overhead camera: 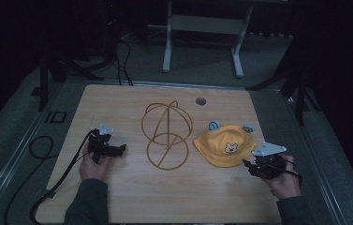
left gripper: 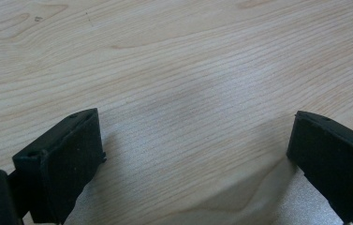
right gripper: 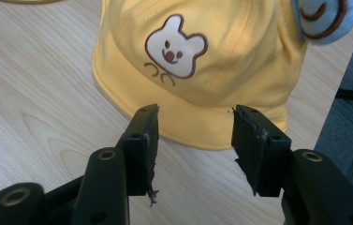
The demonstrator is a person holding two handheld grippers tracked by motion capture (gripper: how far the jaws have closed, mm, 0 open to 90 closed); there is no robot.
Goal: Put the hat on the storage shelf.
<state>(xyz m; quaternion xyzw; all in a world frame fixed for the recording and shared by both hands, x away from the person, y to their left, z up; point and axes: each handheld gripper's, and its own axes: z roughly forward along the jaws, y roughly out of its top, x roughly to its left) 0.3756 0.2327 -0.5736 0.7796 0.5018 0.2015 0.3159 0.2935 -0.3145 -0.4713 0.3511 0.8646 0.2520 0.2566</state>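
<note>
Your right tongs (overhead camera: 247,163) are sitting just beside the yellow hat (overhead camera: 225,145), at the brim edge nearest you, and their jaws are standing partly apart with nothing between them; in the right gripper view the right tongs (right gripper: 195,112) are pointing at the brim of the yellow hat (right gripper: 197,61), the tips hovering over it without the pads pressing on the cloth. The hat is lying flat on the wooden surface (overhead camera: 118,197), crown up, with the white bear face (overhead camera: 231,148) turned toward you and two light blue ears (overhead camera: 214,125) showing on the side away from you. To the left of the hat, close to it but not touching, the gold wire stand (overhead camera: 166,135) is standing upright, its round base ring resting on the surface and its hoops rising over that. Well to the left of the hat, beyond the stand, you are holding your left tongs (overhead camera: 121,148) low over the surface, pointing toward the stand; in the left gripper view the left tongs (left gripper: 195,140) are standing wide open over bare wood, gripping nothing. Beyond the hat, near the far edge of the surface, a small round grommet hole (overhead camera: 201,101) is showing. A black cable (overhead camera: 57,180) is trailing from the left tongs off the near left corner.
</note>
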